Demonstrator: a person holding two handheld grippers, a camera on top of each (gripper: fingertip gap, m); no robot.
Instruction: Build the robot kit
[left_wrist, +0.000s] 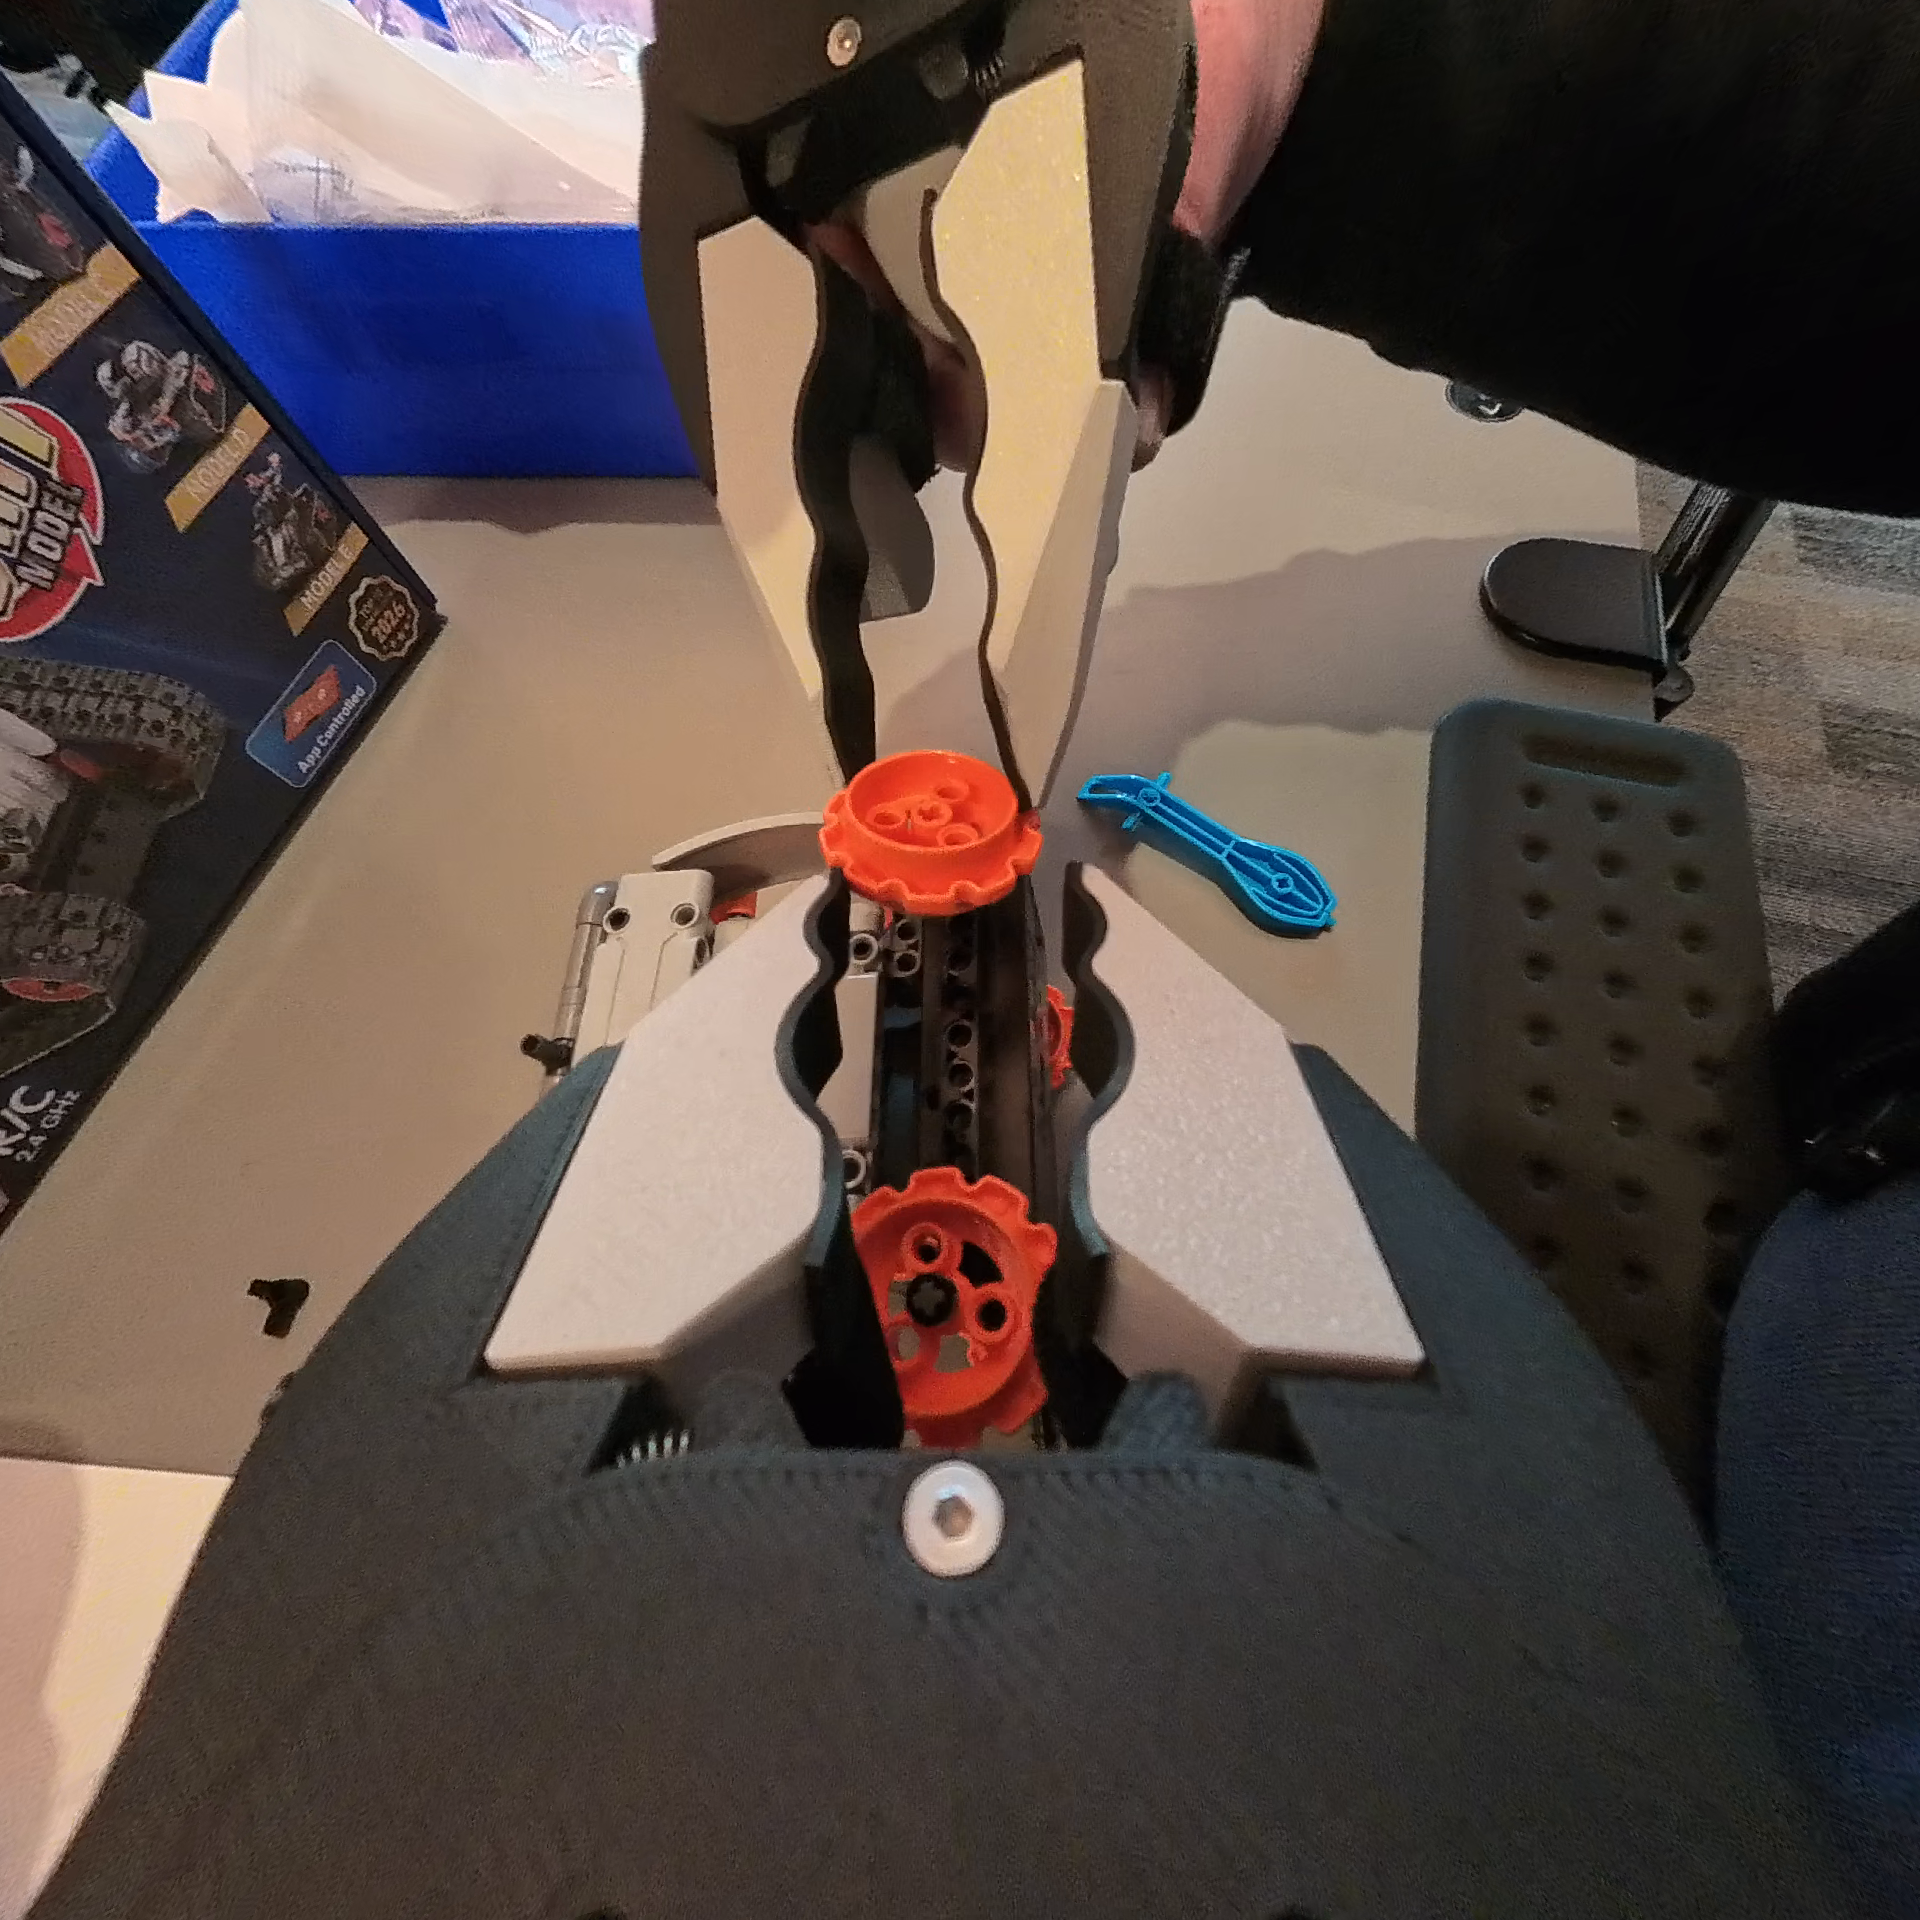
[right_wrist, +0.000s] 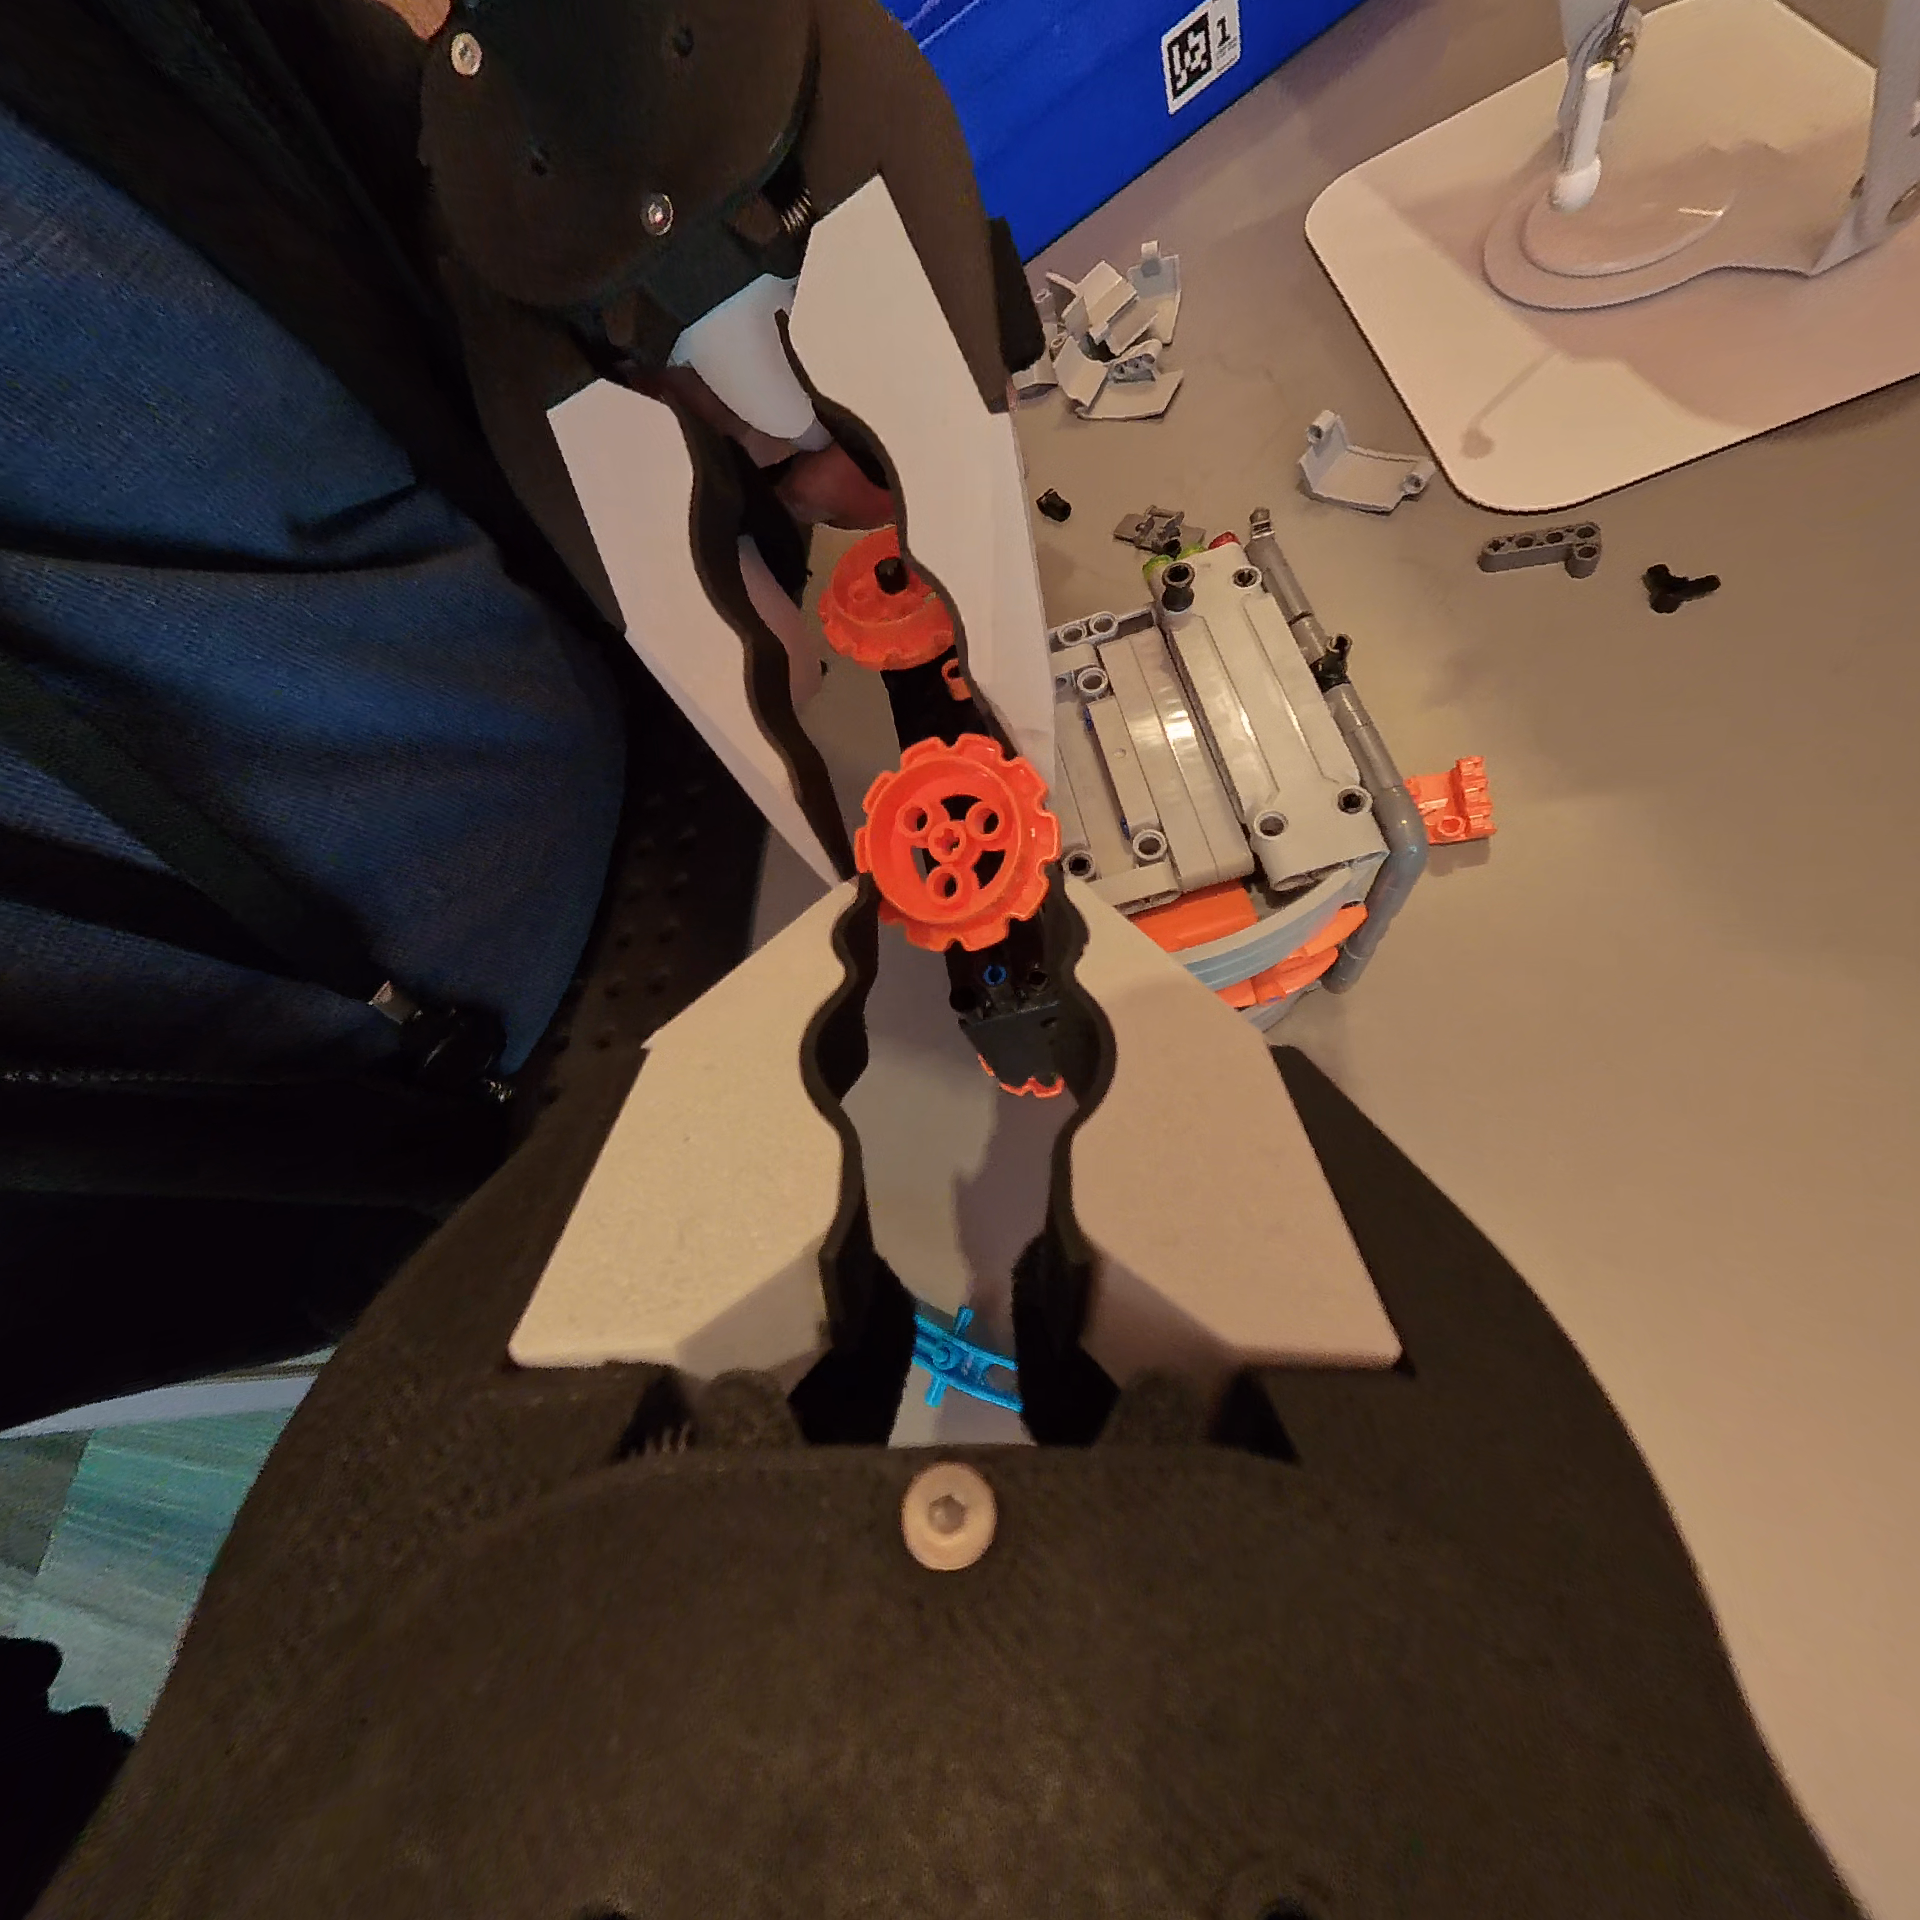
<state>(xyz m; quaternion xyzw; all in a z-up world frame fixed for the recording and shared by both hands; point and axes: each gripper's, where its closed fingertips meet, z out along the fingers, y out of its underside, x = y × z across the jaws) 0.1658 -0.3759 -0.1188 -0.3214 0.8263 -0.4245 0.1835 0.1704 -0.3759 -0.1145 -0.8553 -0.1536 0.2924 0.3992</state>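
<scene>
The left gripper (left_wrist: 951, 1049) is clamped around a black beam (left_wrist: 961, 1039) that carries orange toothed wheels, one of them (left_wrist: 951, 1294) sitting deep between its fingers. The right gripper (right_wrist: 961, 925) comes in from the opposite end, its tips pinching another orange wheel (right_wrist: 956, 842) at the beam's far end (the grip looks firm). Just beside lie a grey brick model (right_wrist: 1216, 727) and a blue plastic tool (left_wrist: 1210, 857) on the grey table (left_wrist: 520, 831).
</scene>
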